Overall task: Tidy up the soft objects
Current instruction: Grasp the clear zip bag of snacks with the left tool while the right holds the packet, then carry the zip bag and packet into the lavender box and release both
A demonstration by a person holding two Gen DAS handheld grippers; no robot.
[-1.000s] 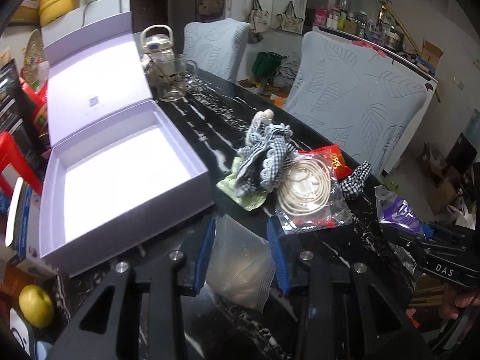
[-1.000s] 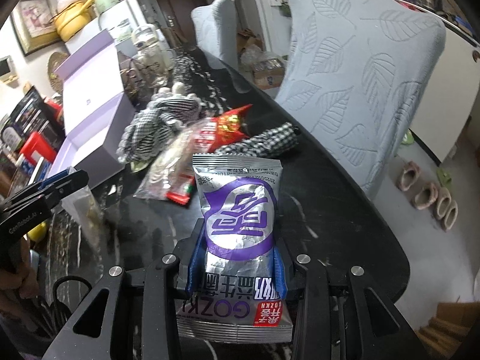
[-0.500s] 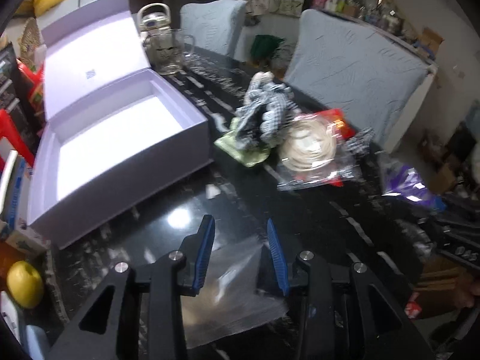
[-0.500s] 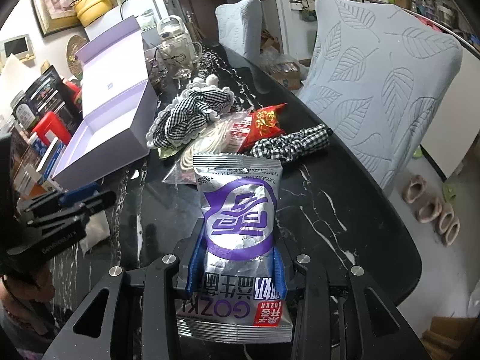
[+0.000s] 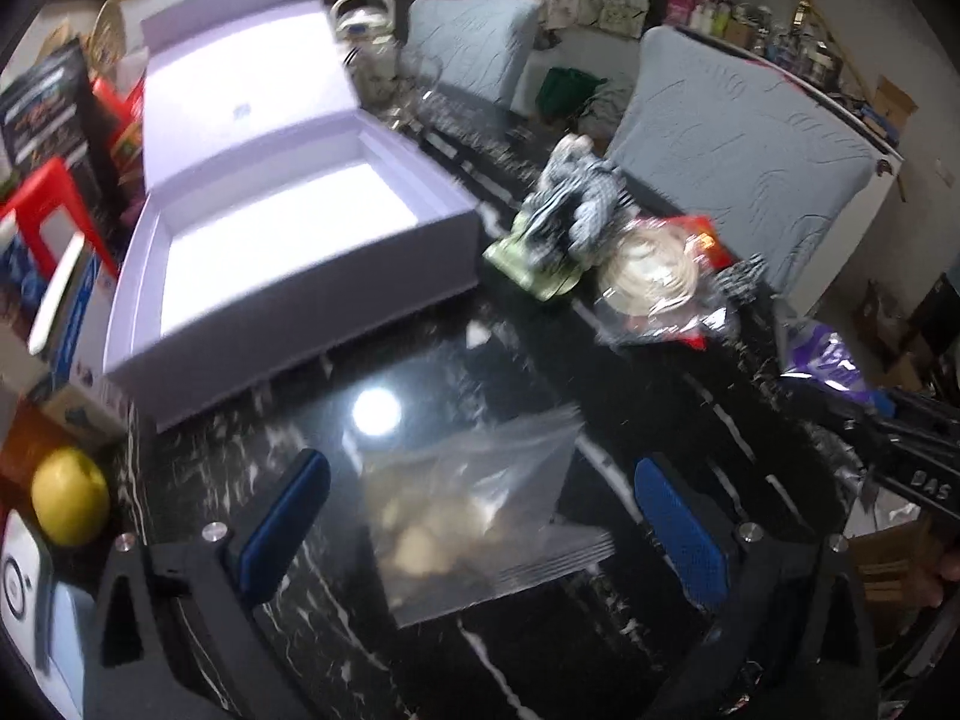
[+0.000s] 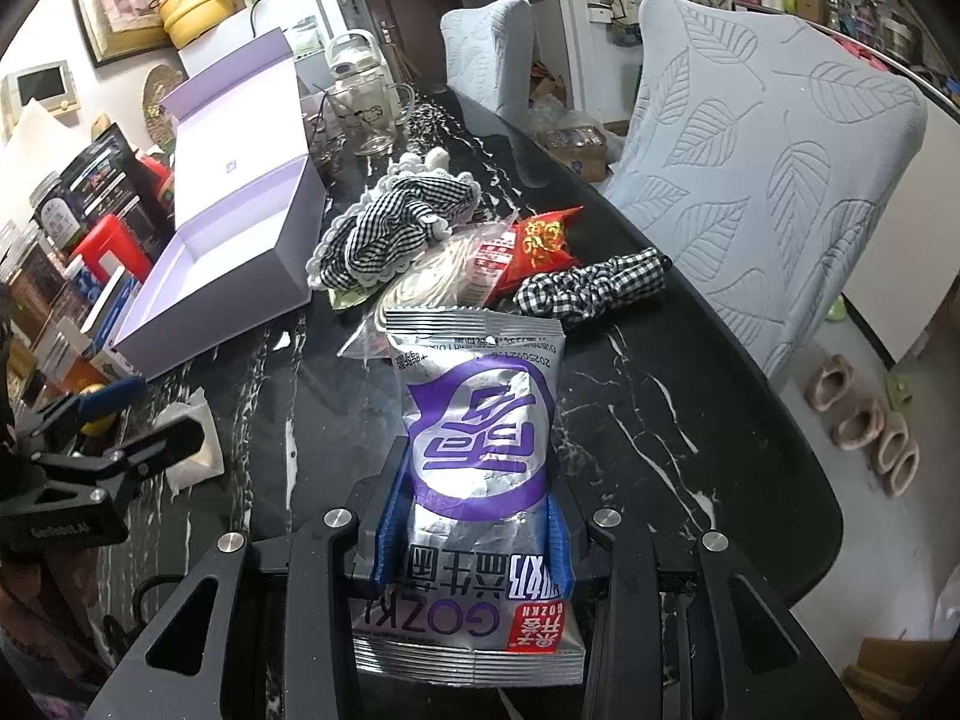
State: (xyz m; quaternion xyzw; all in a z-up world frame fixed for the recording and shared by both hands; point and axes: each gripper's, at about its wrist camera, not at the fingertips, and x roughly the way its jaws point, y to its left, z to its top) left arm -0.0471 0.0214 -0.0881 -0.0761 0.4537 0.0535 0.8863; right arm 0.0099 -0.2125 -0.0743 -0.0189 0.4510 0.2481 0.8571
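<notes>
Gripping a silver-and-purple snack packet in the right tool, while the left tool stands wide around a clear bag lying on the black worktop.

Beyond the bag sits an open lilac box; right of it, a pile of checked cloth, a coiled-cord bag and a checked scrunchie.

Left gripper held low over the table, blue-padded fingers spread wide apart, nothing clamped between them, right gripper level and pointing forward, blue pads closed against both sides of a silver-purple snack packet
</notes>
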